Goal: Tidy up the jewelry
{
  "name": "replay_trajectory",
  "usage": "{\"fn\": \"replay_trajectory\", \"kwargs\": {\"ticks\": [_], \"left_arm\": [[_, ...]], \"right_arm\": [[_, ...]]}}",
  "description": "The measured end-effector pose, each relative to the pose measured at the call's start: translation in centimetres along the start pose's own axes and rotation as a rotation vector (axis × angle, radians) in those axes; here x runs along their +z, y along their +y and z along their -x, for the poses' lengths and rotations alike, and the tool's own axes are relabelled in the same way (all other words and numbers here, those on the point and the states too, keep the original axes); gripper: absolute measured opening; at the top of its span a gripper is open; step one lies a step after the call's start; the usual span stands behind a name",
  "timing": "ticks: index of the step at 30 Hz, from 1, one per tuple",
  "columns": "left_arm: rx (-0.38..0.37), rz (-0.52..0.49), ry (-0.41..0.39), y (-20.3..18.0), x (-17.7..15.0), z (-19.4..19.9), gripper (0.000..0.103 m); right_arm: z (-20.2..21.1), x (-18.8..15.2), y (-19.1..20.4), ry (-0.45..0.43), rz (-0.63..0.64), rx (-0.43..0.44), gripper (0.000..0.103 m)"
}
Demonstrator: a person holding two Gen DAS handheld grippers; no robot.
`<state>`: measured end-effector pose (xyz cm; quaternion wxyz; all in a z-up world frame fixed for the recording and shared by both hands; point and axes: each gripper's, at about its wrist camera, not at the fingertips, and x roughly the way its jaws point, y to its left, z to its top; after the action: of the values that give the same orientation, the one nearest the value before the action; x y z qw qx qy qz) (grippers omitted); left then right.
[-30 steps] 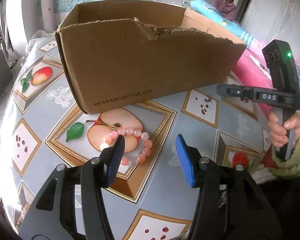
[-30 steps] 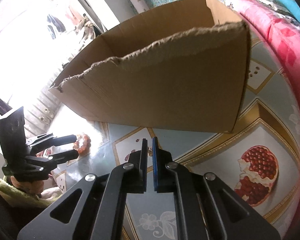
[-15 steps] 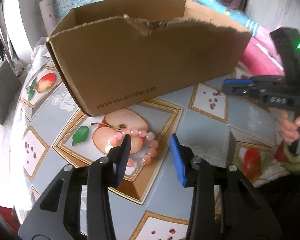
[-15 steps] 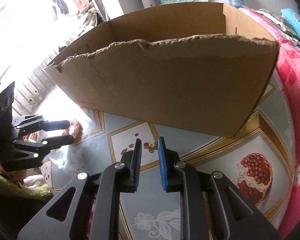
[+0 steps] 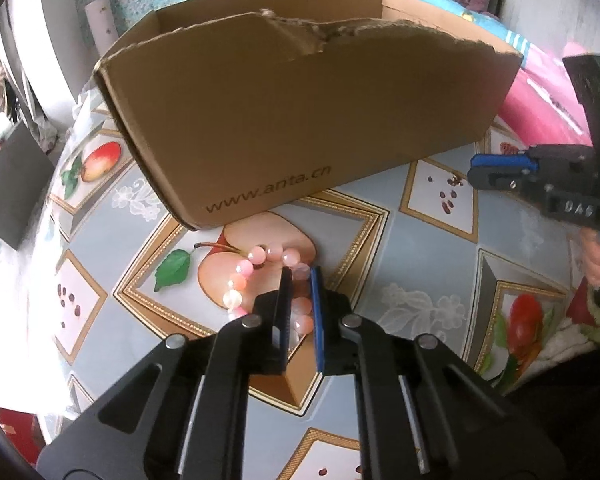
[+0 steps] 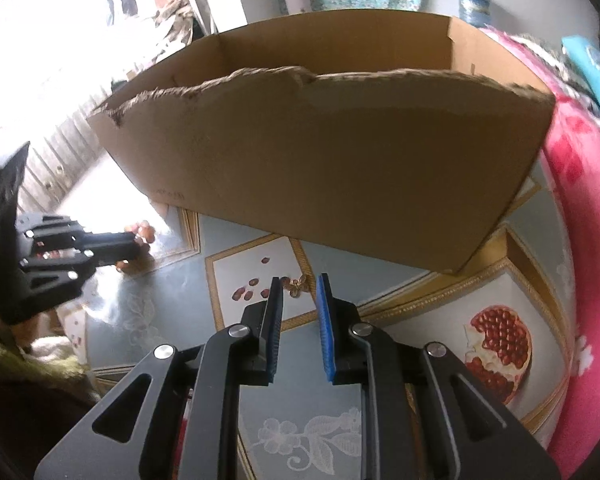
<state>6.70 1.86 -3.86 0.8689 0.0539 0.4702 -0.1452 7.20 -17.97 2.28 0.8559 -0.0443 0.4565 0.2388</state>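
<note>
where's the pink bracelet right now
Left wrist view, centre: the bracelet lies on the tablecloth's apple print, just before the box, pinched in the left gripper.

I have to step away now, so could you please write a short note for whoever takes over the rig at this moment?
Left tongs: jaws have just been closing and are now shut on the pink bead bracelet, which lies on the apple picture of the tablecloth, in front of the cardboard box.
Right tongs: open, holding nothing, pointed at a small gold ornament lying on the cloth just ahead of their tips.
Done: bracelet gripped.
Left: probably lift the bracelet into the box, then pick up the gold piece. The box's inside cannot be seen.
</note>
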Motion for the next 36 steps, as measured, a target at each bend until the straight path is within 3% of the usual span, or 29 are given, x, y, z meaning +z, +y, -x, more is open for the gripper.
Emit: {"fn": "replay_trajectory", "kwargs": {"ticks": [5,10,14,19,27,32,36], "left_arm": [[0.000,-0.001,-0.003,0.0,0.0,0.1,0.008],[-0.008,0.013,-0.007,0.1,-0.2,0.2,0.008],[-0.014,0.018,-0.009,0.4,-0.4,0.4,0.008],[-0.021,0.026,-0.012,0.6,-0.5,0.5,0.008],[-0.034,0.036,-0.013,0.9,-0.5,0.6,0.008],[-0.042,0.049,-0.018,1.1,-0.5,0.6,0.008],[-0.058,0.107,-0.069,1.9,-0.5,1.4,0.008]], "right_arm": [[-0.6,0.5,1.6,0.009,0.052,-0.032,0.027],[-1.6,0.7,2.8,0.019,0.088,-0.086,0.027],[-1.9,0.8,2.5,0.032,0.078,-0.086,0.013],[-2.1,0.9,2.2,0.043,0.067,-0.076,0.013],[-2.2,0.9,-1.9,0.029,-0.153,0.096,0.013],[-1.7,-0.1,-5.1,-0.020,-0.376,0.323,0.013],[-0.2,-0.4,-6.2,-0.076,-0.454,0.435,0.013]]}}
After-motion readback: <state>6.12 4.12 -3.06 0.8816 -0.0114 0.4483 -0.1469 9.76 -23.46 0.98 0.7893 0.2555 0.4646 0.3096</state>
